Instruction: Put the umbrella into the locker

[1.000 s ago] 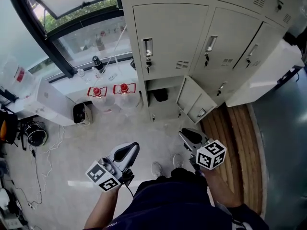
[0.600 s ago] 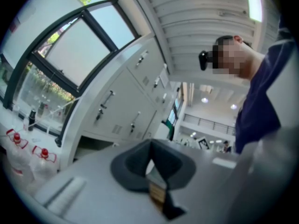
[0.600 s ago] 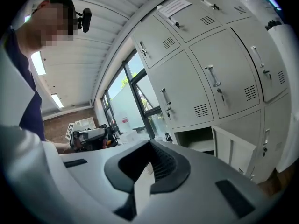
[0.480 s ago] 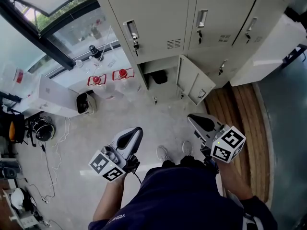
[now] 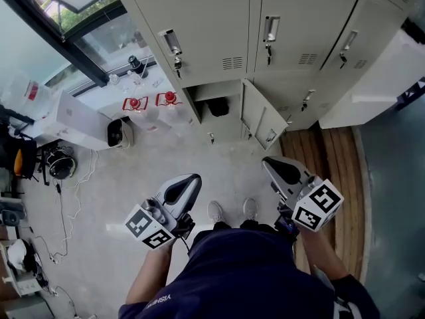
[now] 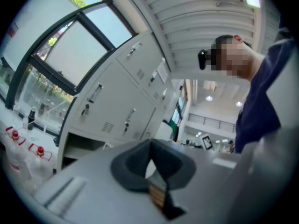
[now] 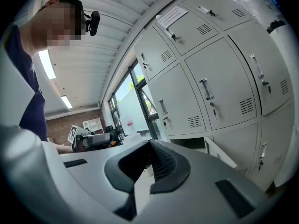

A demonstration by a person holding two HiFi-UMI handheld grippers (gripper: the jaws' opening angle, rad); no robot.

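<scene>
1. The left gripper (image 5: 186,183) (image 6: 150,144) was held out level above the pale floor, just far of the person's shoes (image 5: 214,212). Its jaws were closed tip to tip, with nothing between them.
2. The right gripper (image 5: 273,165) (image 7: 150,146) was held on the right, near the edge of the wooden floor (image 5: 329,171). Its jaws were likewise pressed together and empty.
3. Both grippers pointed toward the bank of grey lockers on the far side and stood well apart from it.
4. The umbrella (image 5: 219,106) showed as a small dark bundle lying inside the open bottom locker (image 5: 211,90), clear of both grippers.
5. That locker's door (image 5: 257,119) hung open, swung out to the right of the compartment; the neighbouring lockers were closed, with keys in their locks.
6. Left of the lockers, two red-capped water jugs (image 5: 135,104) stood on the floor below the window (image 5: 80,18).
</scene>
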